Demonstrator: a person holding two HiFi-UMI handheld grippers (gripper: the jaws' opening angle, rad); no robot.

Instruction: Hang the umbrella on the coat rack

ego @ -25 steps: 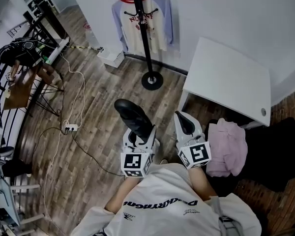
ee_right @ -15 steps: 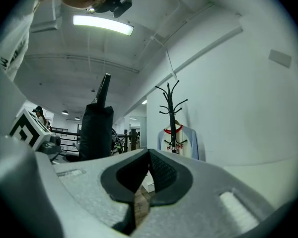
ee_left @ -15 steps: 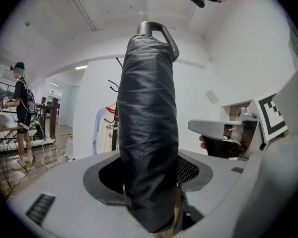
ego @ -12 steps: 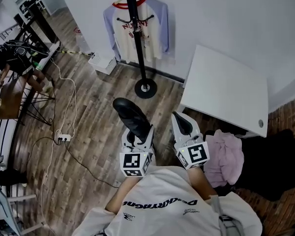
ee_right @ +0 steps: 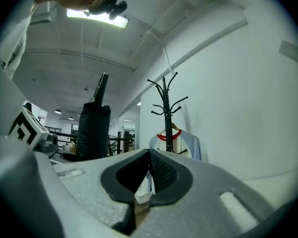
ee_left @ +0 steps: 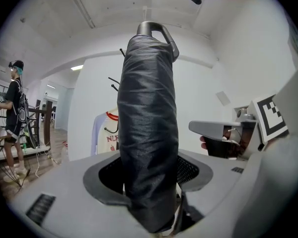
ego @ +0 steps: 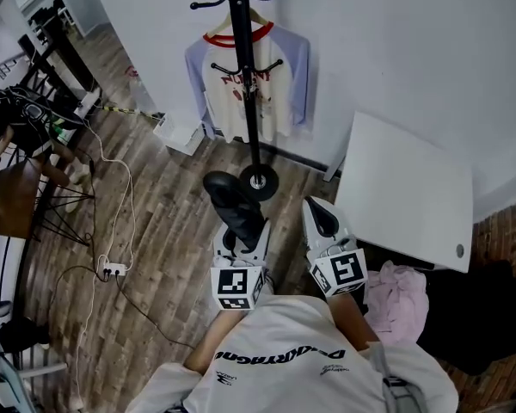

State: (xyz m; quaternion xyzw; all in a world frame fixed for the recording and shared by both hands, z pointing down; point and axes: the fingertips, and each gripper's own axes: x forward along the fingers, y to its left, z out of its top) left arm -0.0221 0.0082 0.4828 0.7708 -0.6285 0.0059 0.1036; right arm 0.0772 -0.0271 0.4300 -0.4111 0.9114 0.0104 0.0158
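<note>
1. Left tongs [ego: 243, 235]: clamped on a folded black umbrella [ego: 231, 200], which projects toward 11 o'clock, loop end foremost
2. Right tongs [ego: 323, 218]: jaws together, nothing between them, at 3 o'clock of the left tongs
3. Coat rack [ego: 244, 76]: at 12 o'clock, base near the umbrella's far end; a raglan T-shirt [ego: 284, 76] hangs on it
4. White table [ego: 408, 188]: at 2 o'clock

A staged corner inside a lab or recording studio, home-like only in part. At twelve o'clock a coat rack [ego: 251, 76] with a raglan shirt [ego: 279, 84] stands against a bare white wall, with a white table [ego: 408, 192] at two o'clock. Loose cables [ego: 125, 179] and a power strip [ego: 112, 270] lie on the wood-look floor [ego: 172, 231] at nine o'clock. Dark metal racks [ego: 56, 54] stand at ten o'clock. An exposed ceiling carries a strip light [ee_right: 97, 18].
</note>
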